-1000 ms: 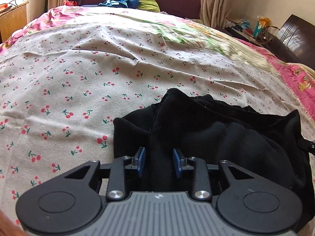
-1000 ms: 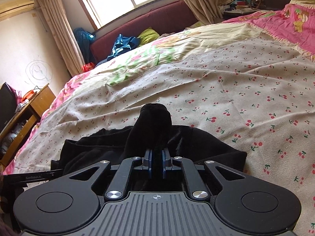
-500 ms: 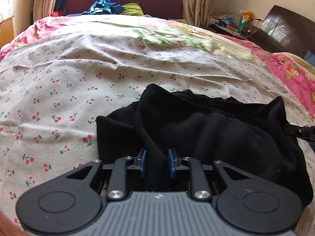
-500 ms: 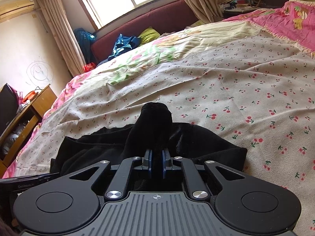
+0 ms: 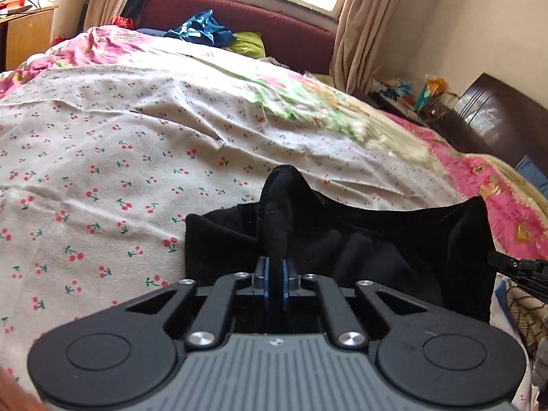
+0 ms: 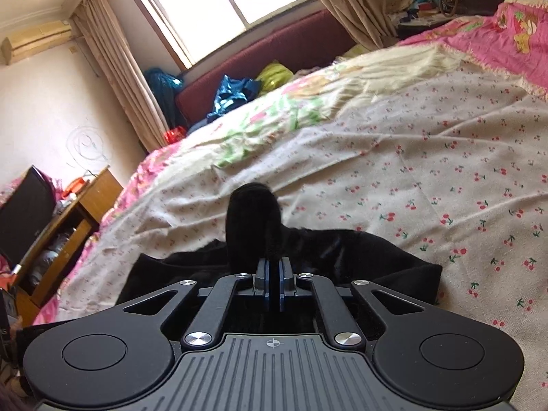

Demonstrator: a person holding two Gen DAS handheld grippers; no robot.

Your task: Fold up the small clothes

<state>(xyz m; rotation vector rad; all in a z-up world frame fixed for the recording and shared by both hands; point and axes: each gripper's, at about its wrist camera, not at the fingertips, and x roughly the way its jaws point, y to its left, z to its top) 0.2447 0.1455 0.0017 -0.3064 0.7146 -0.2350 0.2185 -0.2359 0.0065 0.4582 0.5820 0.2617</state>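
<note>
A black garment lies bunched on the cherry-print bed sheet, near its front edge. My left gripper is shut on a pinched fold of the garment, which sticks up past the blue pads. My right gripper is shut on another fold of the same black garment, which rises as a hump ahead of the pads. The cloth hangs stretched between the two grips. The right gripper's tip shows at the right edge of the left wrist view.
The cherry-print sheet covers most of the bed, with a pink quilt at the right. A maroon sofa with blue and green clothes stands under the window. A wooden desk stands at the left, a dark headboard at the right.
My left gripper has closed from open onto a fold of the black garment and lifted it. Both views have tilted upward; the right gripper stays shut on its fold.
</note>
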